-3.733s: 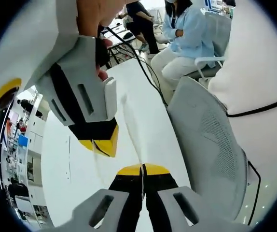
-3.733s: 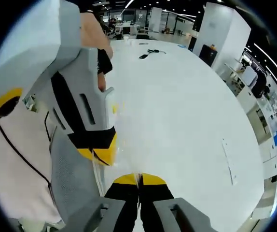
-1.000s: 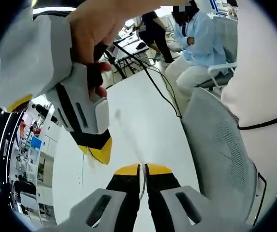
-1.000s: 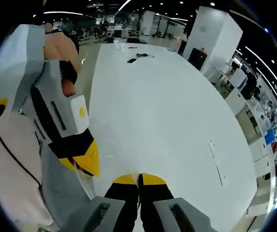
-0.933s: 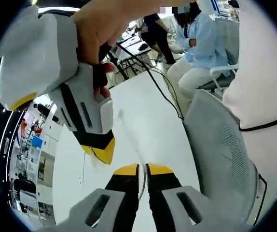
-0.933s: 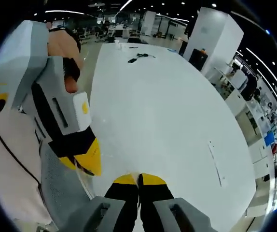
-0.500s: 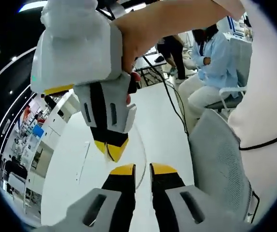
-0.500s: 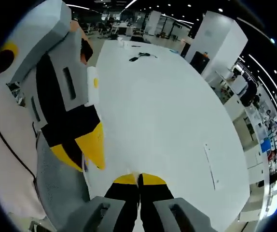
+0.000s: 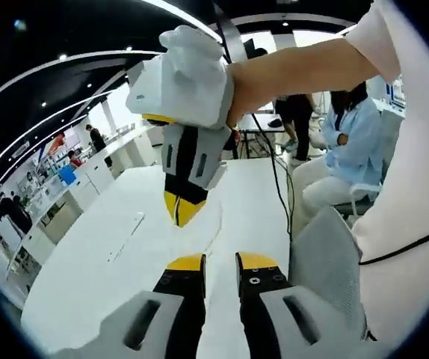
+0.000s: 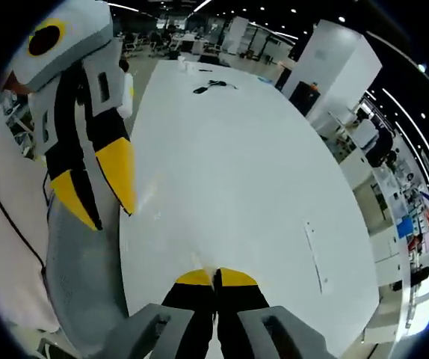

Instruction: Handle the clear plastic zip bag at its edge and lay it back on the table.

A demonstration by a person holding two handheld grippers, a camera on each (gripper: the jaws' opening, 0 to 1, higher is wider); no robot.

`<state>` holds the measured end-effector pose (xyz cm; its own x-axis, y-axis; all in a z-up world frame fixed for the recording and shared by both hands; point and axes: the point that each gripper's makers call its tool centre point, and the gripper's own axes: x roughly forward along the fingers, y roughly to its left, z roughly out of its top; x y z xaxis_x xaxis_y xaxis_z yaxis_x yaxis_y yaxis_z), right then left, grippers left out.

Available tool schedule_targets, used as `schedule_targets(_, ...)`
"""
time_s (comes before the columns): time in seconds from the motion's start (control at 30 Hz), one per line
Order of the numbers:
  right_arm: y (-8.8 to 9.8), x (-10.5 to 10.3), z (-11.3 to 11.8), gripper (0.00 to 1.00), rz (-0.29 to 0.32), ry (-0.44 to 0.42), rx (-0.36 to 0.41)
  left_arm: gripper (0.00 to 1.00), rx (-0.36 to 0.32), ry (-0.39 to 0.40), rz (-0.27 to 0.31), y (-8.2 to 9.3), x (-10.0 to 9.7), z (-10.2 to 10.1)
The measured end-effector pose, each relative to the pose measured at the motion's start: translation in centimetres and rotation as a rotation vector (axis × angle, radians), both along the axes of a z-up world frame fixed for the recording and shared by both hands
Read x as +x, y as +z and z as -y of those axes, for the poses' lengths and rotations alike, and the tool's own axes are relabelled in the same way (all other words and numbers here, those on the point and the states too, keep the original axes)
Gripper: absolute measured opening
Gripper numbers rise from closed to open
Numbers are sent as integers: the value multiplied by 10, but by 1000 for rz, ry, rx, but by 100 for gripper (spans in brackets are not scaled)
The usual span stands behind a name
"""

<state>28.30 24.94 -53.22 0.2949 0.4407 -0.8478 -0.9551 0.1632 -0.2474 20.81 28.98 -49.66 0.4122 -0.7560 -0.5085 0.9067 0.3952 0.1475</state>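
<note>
Saw the left gripper with its yellow tips spread apart, a clear gap between them and nothing pinched there. Found the right gripper coming down from above in the left gripper view, held in a hand, tips pressed together. Made out the clear plastic zip bag only as a faint glinting film, hanging from those pressed tips over the white table; took its edge to be pinched by the right gripper, though could barely trace the film. Caught a few glints of it near the left gripper's spread tips in the right gripper view too.

Noted a grey mesh chair just beside the table edge, close to both grippers, and a white garment with a black cord across it crowding that side. Saw a black cable running down past the chair. Spotted a seated person in a light blue top well beyond, a thin flat strip lying on the table, and small dark leads at its far end
</note>
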Motion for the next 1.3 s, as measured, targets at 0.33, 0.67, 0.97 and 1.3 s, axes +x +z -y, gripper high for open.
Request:
schedule_targets(0.33,-2,20,9,0,31,-15,-17,23,-93,122,-66,-11,9,-31)
schedule_targets(0.67,-3,51,12,0,99,-24,-44,32,-140,203,-113,-27,14,-44)
schedule_targets(0.97,-6,84,14,0,171,-41,-60,40,-170,245,-141,-41,18,-50)
schedule_targets(1.3,-12,113,13,0,267,-68,-76,60,-202,306,-169,-54,22,-57)
